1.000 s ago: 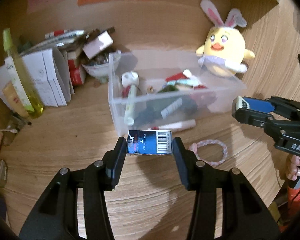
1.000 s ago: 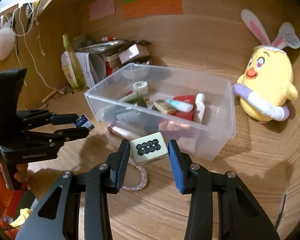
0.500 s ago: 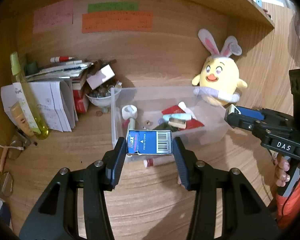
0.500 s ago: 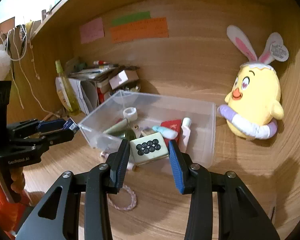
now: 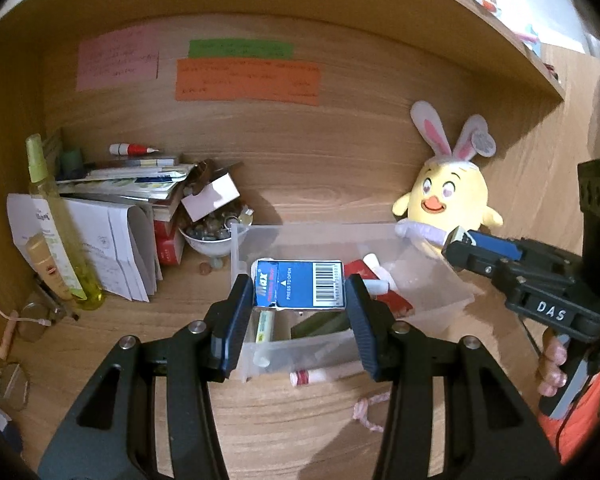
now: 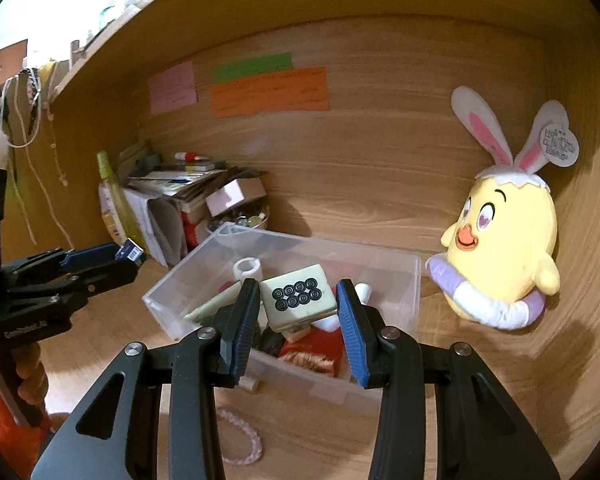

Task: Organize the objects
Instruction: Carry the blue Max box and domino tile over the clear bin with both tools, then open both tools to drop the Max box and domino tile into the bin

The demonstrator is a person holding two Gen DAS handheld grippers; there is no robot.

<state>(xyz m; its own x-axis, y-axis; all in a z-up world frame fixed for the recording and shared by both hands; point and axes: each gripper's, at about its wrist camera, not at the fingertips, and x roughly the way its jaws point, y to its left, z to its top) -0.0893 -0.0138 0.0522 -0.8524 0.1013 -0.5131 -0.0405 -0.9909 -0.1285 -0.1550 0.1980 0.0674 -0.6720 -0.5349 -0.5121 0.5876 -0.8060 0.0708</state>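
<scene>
My left gripper (image 5: 298, 294) is shut on a small blue box (image 5: 298, 285) with a barcode, held in the air over the near end of the clear plastic bin (image 5: 428, 276). In the right wrist view my right gripper (image 6: 297, 304) is shut on a cream mahjong tile (image 6: 298, 298) with black circles, raised above the bin (image 6: 410, 280). The bin holds several small items. From the right wrist view the left gripper (image 6: 130, 256) shows at the left with the blue box's end (image 6: 131, 252); the left wrist view has the right gripper (image 5: 458, 244) at its right.
A yellow chick plush (image 5: 448, 196) with bunny ears leans on the back wall right of the bin. At the left are a stack of papers (image 5: 112, 240), a spray bottle (image 5: 56, 232) and a bowl of small bits (image 5: 212, 236). A marker (image 5: 324, 376) and pink bracelet (image 6: 240, 436) lie in front of the bin.
Both grippers have risen with their objects still held, so each view now looks further up the back wall. The bin sits lower in both views.
</scene>
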